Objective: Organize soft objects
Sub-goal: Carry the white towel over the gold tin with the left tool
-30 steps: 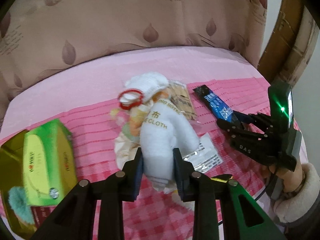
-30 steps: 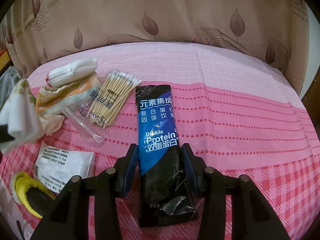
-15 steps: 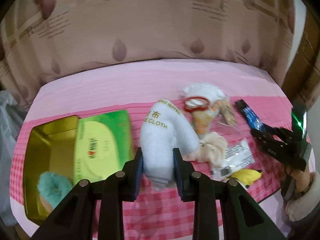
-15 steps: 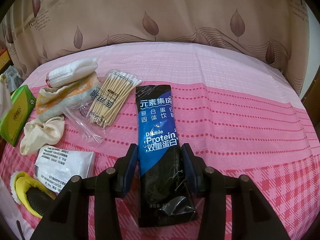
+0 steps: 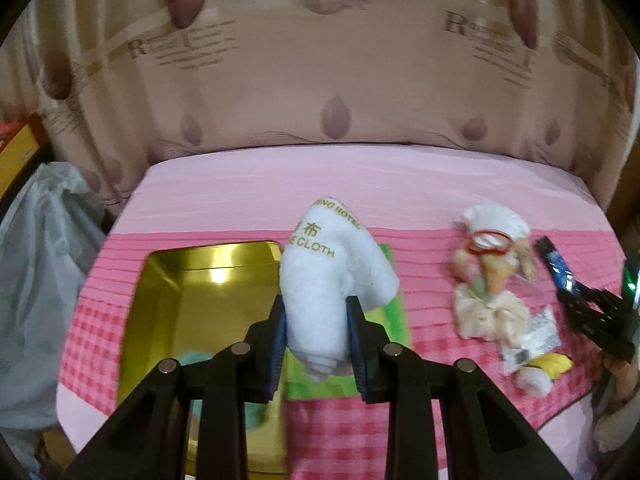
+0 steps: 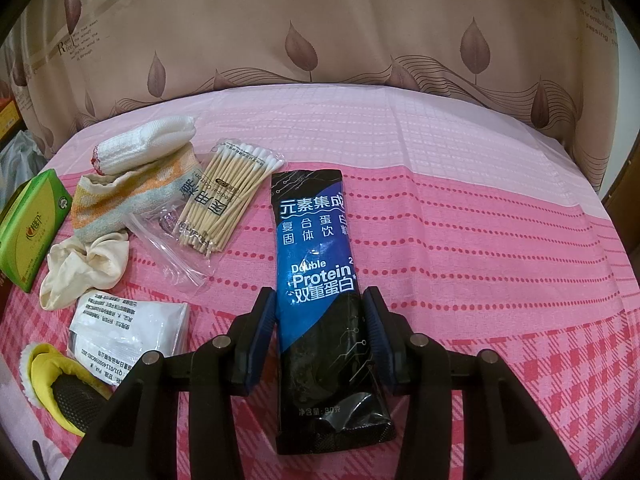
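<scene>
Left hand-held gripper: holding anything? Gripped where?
Yes: the left hand-held gripper is shut on the rolled white cloth, clamped near its lower end.

A table draped in pink checked and striped cloth (image 6: 460, 208) carries a gold metal tin (image 5: 200, 280), a green carton (image 6: 32, 224), a blue-black protein sachet (image 6: 320, 240), bagged cotton swabs (image 6: 228, 204) and rolled towels (image 6: 132, 184) (one white, one orange-striped).

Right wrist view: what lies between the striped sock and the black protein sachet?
In the right wrist view, a clear bag of cotton swabs lies between the striped sock and the protein sachet.
</scene>
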